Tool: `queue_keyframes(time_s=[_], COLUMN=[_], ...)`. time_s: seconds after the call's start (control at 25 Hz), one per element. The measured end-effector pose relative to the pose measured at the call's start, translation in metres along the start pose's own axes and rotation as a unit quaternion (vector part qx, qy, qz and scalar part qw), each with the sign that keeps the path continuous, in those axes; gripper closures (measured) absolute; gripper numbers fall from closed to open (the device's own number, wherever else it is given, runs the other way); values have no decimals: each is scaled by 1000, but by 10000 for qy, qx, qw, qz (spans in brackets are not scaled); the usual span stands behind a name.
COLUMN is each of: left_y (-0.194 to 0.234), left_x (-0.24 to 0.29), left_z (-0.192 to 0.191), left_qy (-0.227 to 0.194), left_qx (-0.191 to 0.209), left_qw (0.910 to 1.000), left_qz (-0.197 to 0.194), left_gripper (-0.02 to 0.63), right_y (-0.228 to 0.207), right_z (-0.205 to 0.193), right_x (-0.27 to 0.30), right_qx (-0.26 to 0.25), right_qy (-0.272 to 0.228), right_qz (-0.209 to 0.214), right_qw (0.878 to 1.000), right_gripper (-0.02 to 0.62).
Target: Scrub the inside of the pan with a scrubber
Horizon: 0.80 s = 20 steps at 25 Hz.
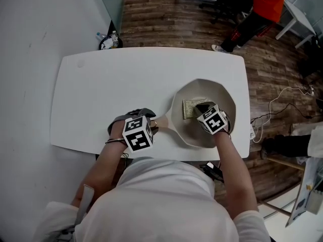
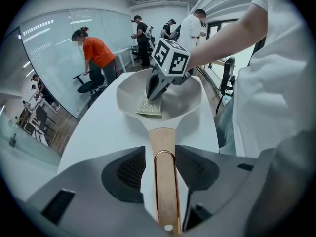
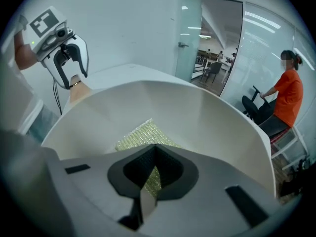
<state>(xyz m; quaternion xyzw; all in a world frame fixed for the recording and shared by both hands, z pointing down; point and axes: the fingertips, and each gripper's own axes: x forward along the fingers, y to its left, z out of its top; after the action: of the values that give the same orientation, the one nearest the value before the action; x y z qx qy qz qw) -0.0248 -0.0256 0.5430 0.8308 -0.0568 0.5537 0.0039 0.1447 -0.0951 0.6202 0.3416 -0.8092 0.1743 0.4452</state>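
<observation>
A cream pan [image 1: 224,100] with a wooden handle [image 1: 162,123] sits at the right of the white table [image 1: 101,95]. My left gripper [image 1: 153,121] is shut on the handle [image 2: 166,191], which runs between its dark pads [image 2: 129,171]. A yellow-green mesh scrubber [image 1: 193,108] lies on the pan's inside floor. My right gripper [image 1: 204,108] reaches down into the pan and is shut on the scrubber's near edge [image 3: 140,135], which is pinched between its pads [image 3: 170,169]. In the left gripper view the right gripper [image 2: 154,94] stands over the scrubber [image 2: 150,107].
The pan lies close to the table's front and right edges. Small bottles [image 1: 108,40] stand on the floor beyond the far left corner. A person in orange [image 1: 262,4] stands by an office chair [image 1: 227,1] past the table. Cables [image 1: 282,105] trail on the floor at right.
</observation>
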Motion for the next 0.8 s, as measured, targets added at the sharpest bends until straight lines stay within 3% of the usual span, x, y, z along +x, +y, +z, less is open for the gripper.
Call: queue_keyframes(time_s=[0.2, 0.4, 0.48, 0.64, 0.8], left_y=[19, 39, 48, 63, 74], left_x=[-29, -59, -74, -106, -133], left_z=[20, 46, 58, 75, 81], left_qy=[-668, -1447, -1887, -2791, -3410], left_qx=[-304, -538, -698, -1076, -1408], left_qw=[9965, 9839, 9730, 9425, 9143], left_qz=[401, 899, 1128, 1492, 1675], left_gripper=[460, 558, 576, 592, 592], right_y=[-12, -27, -31, -34, -33], right_z=[32, 51, 56, 62, 66], right_x=[-29, -72, -92, -130, -168], right_qx=[259, 847, 1096, 1404, 1490], right_qy=[-862, -1652, -1949, -2502, -2929], right_qz=[-326, -614, -738, -961, -1235], right_qw=[9954, 9807, 9719, 9531, 9363], right_gripper=[575, 575, 575, 575, 575])
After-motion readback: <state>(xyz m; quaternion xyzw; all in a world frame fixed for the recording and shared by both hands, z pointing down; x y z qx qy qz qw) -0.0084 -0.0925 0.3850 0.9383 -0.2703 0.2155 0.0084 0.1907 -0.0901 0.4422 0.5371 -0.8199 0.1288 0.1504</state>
